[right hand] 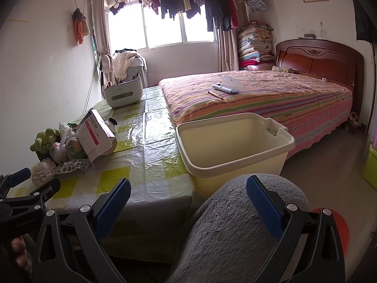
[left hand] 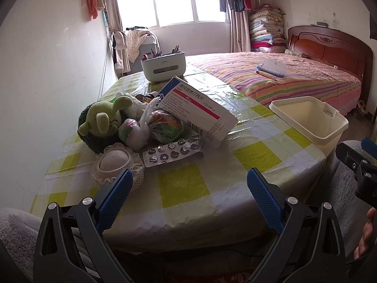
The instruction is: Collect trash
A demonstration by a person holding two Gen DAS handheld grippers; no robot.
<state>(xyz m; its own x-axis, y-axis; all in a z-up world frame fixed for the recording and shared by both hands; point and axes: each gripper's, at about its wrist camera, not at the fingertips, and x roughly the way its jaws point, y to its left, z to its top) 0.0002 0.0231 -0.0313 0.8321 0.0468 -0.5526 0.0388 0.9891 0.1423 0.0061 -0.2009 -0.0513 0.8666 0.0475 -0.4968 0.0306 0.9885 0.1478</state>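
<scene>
**Reaching for the blister pack**

Your left hand-held gripper (left hand: 188, 188) hovers with fingers apart, empty, just short of the blister pack (left hand: 173, 152). The pack lies flat on the counter (left hand: 183, 186), well left of the bin (left hand: 308, 118), long axis running left to right. Pinch across its short width. Your right hand-held gripper (right hand: 188, 195) is likewise spread, empty.

**Both tongs wide apart, nothing gripped**

Left tongs (left hand: 189, 188): blue-padded fingers (left hand: 115, 199) spread wide, nothing between them, hovering low at the near edge of the surface (left hand: 183, 184), pointing forward. Right tongs (right hand: 188, 193): same wide spread, nothing held, sitting lower, above the person's grey fleece-clad knee (right hand: 235, 231). From the left wrist view the right tongs show at the far right edge, with bare fingertips (left hand: 366, 233) of the hand behind them. From the right wrist view the left tongs show at the far left, a thumb (right hand: 17, 247) below
</scene>
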